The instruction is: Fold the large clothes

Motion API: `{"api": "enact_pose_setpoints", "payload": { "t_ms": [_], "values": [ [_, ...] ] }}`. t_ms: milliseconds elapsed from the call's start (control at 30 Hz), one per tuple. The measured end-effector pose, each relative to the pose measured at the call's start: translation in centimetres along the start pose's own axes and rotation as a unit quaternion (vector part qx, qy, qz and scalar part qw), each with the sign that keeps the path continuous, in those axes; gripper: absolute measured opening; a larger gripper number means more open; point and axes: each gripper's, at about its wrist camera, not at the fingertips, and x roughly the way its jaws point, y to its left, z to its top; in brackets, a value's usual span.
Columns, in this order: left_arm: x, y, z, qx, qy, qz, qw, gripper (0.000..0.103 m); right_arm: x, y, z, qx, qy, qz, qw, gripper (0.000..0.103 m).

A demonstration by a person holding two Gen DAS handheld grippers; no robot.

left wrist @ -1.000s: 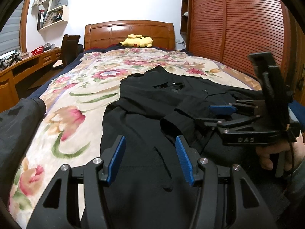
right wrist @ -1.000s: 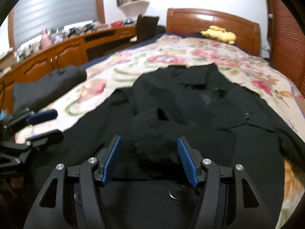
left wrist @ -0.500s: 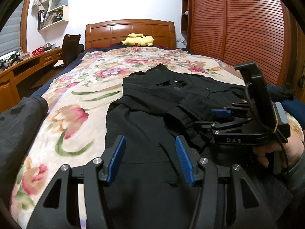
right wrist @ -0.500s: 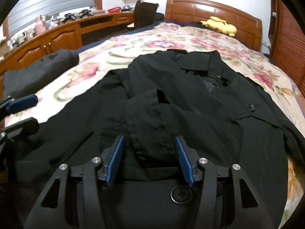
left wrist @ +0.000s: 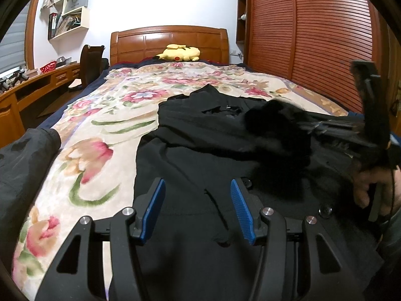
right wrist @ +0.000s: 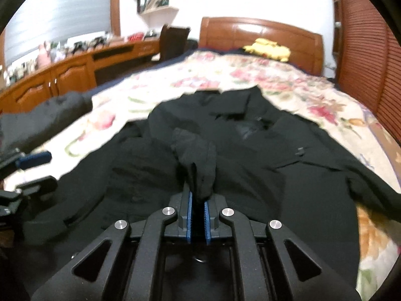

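The black coat [left wrist: 195, 155] lies spread face up on the bed [left wrist: 105, 135], its collar toward the headboard [left wrist: 170, 42] and its hem at the foot edge. It covers the middle and right half of the flowered bedspread [right wrist: 288, 85], leaving the left side of the bedspread bare.

A slatted wooden wardrobe [left wrist: 313, 37] runs along the bed's right side. A long wooden desk [right wrist: 65, 75] runs along the left wall under a window blind [right wrist: 55, 17], with a dark chair [left wrist: 91, 61] near the bed's head corner and white wall shelves [left wrist: 67, 12] above it. A yellow plush toy [left wrist: 179, 53] sits against the headboard. A dark grey garment [left wrist: 22, 165] lies at the bed's left edge near the foot.

The right gripper [right wrist: 197, 215] is shut tight on the cuff of the coat's sleeve [right wrist: 198, 158], which rises in a bunched ridge from between the blue pads above the coat's front. In the left wrist view this gripper is blurred, with a person's hand [left wrist: 368, 183] around its handle at the bed's right side.

The left gripper [left wrist: 198, 208] hangs over the coat's lower part, pointing down toward the headboard end. Its jaws stand about half open, with nothing between the blue pads [left wrist: 239, 210].
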Motion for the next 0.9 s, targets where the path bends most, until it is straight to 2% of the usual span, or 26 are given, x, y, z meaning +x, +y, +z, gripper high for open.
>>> {"api": "enact_pose_setpoints", "payload": {
  "t_ms": [167,300,467,633,700,900],
  "values": [
    [0.0,-0.8,0.3,0.002,-0.004,-0.010,0.9999,0.053,-3.7,-3.7,-0.3,0.038,-0.027,-0.020,0.999,0.005],
    [0.0,-1.6,0.6,0.005,-0.007,-0.016,0.9998,0.053,-5.5,-6.4,-1.5,0.062,-0.024,-0.043,0.997,0.005],
    [-0.2,-2.6,0.9,0.008,-0.013,-0.024,0.9996,0.053,-7.0,-7.7,-3.4,0.077,-0.017,-0.055,0.995,0.007],
    [-0.2,-3.4,1.0,0.014,-0.013,-0.030,0.9994,0.053,-8.4,-7.7,-5.0,0.075,-0.009,-0.064,0.995,0.020],
    [-0.2,-3.6,1.1,0.014,-0.014,-0.032,0.9993,0.053,-9.1,-7.8,-5.7,0.081,-0.007,-0.072,0.994,0.032],
    [-0.1,-4.0,1.2,0.014,-0.014,-0.036,0.9991,0.053,-10.7,-8.9,-6.5,0.094,-0.007,-0.102,0.990,0.042]
  ]
}}
